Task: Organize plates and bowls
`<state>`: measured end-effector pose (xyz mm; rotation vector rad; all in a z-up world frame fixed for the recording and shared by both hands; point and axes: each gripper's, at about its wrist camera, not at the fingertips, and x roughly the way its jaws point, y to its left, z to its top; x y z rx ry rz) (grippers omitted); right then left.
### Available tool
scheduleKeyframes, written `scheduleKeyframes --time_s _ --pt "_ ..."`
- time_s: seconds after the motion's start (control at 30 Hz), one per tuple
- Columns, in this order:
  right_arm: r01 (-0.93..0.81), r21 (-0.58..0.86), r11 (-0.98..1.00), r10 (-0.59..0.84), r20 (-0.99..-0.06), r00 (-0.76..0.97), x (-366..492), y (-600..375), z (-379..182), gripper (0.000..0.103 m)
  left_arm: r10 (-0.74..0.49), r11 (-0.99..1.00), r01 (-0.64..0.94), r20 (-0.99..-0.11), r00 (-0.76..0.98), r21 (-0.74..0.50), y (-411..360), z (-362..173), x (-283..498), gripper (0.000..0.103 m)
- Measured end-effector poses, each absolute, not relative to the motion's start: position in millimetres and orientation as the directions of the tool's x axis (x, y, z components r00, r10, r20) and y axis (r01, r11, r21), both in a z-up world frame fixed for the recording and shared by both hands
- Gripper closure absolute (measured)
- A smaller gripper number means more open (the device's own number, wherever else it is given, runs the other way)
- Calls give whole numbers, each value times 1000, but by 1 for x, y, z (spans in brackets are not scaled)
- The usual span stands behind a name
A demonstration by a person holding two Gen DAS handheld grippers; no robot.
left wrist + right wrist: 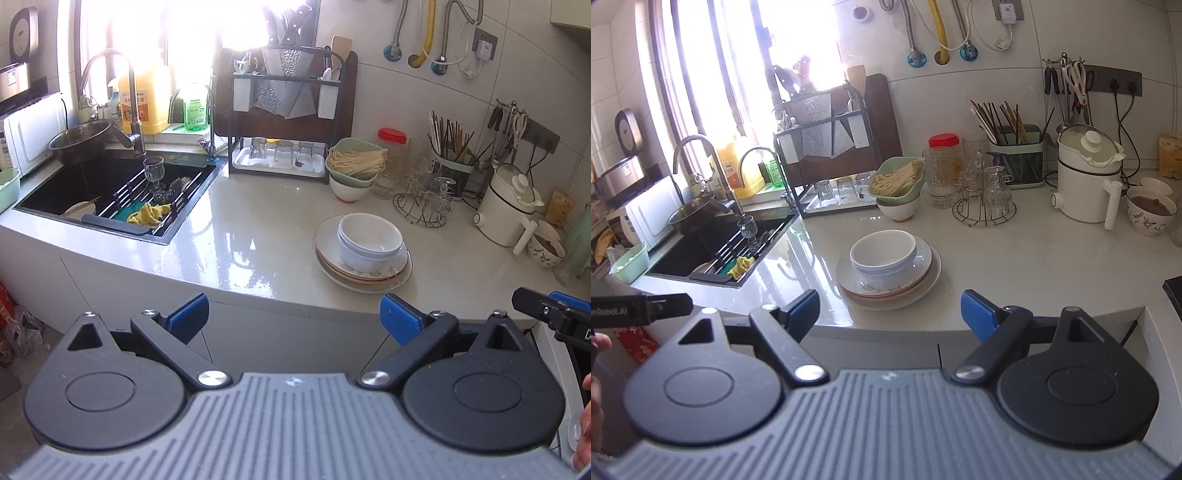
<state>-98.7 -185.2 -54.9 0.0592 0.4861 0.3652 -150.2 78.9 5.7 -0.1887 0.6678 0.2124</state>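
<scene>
Two white bowls (369, 240) sit nested on a stack of several plates (391, 275) near the counter's front edge; the same bowls (884, 260) and plates (923, 282) show in the right wrist view. My left gripper (293, 319) is open and empty, held off the counter's front edge, left of the stack. My right gripper (890, 314) is open and empty, just in front of the stack. Its body shows at the right of the left wrist view (554, 315).
A sink (110, 192) with a rack, a glass and a yellow cloth lies at the left. A green bowl of noodles (354, 160), a glass holder (424, 203), a white kettle (506, 206), a patterned bowl (1150, 214) and a knife rack (284, 110) stand behind.
</scene>
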Motion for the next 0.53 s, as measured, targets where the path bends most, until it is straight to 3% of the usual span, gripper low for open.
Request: scheduleKeyframes --time_s 0.53 --pt "-319 132 939 342 -468 815 -99 -171 -56 18 122 972 -224 -670 732 -68 81 2 -138 1"
